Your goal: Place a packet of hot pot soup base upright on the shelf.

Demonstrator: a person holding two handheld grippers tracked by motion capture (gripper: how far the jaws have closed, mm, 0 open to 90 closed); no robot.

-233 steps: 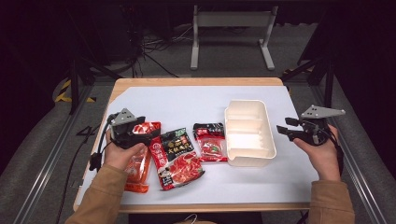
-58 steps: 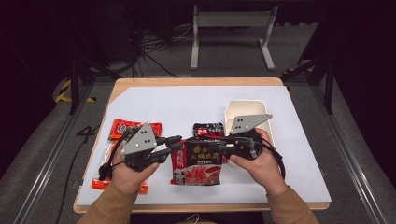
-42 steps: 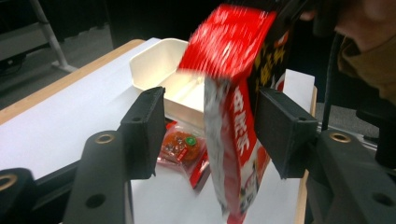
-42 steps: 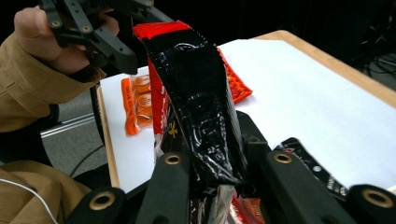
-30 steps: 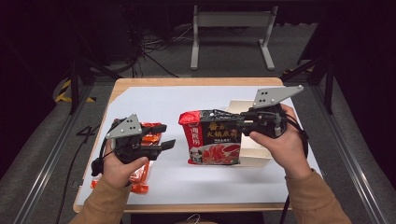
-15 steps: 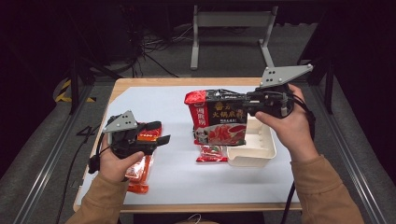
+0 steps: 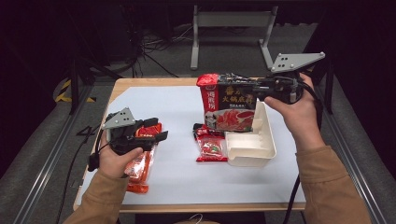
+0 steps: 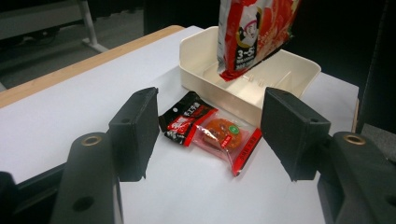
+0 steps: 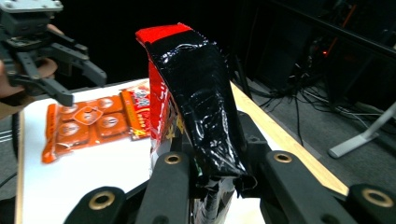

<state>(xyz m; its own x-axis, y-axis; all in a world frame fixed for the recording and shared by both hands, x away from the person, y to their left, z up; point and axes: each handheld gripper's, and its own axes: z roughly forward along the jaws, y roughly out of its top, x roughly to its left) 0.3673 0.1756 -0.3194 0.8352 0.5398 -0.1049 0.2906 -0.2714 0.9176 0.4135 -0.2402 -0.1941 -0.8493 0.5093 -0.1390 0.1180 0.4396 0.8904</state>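
One big pouch (image 7: 229, 103) is clamped upright in the right tool (image 7: 261, 89), hung directly over the tray (image 7: 261, 144); left tool (image 7: 156, 135) released, empty.

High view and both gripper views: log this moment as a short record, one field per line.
held item: large red and black pouch, hanging upright over the white tray
right gripper: shut on the pouch's edge
left gripper: open, nothing between its jaws, above the orange packet
beside tray: small dark packet and small clear packet, flat on the white table cover
tray contents: none visible yet
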